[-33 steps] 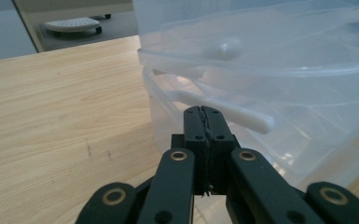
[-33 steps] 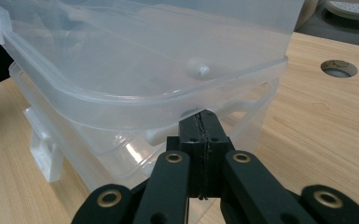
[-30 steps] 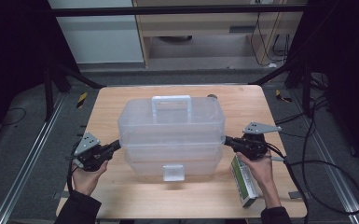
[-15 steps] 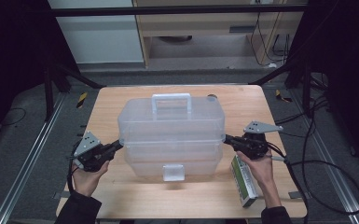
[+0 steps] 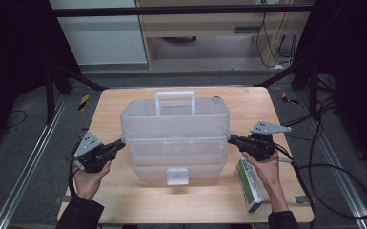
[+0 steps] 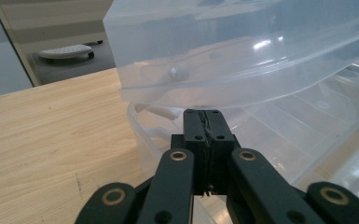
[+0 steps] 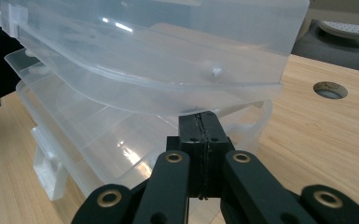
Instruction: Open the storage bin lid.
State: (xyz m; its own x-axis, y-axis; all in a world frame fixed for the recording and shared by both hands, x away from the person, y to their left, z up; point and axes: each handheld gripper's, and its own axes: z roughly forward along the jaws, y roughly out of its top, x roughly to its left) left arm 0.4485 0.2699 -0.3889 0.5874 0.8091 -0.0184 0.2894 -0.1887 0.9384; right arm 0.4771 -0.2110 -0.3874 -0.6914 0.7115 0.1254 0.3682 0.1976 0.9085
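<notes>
1. A clear plastic storage box (image 5: 174, 138) stands in the middle of the wooden table (image 5: 124, 200), its white carry handle (image 5: 174, 99) upright on top and a latch tab (image 5: 177, 175) on the near face.
2. The box's upper part sits lifted off the lower tray, with a gap between them at both ends; the left gripper view and the right gripper view each show the raised edge above the tray.
3. The left gripper (image 5: 119, 143) has its jaws pressed fully together with nothing between them. Its tip sits right under the raised edge at the box's left end (image 6: 205, 114); whether it touches I cannot tell.
4. The right gripper (image 5: 230, 139) is likewise fully closed and holds nothing. Its tip sits just beneath the raised edge at the right end (image 7: 200, 116).
5. A green and white carton (image 5: 249, 185) lies on the table just beside the right hand (image 5: 263, 167).
6. A round hole (image 7: 329, 89) is cut in the tabletop beyond the box.
</notes>
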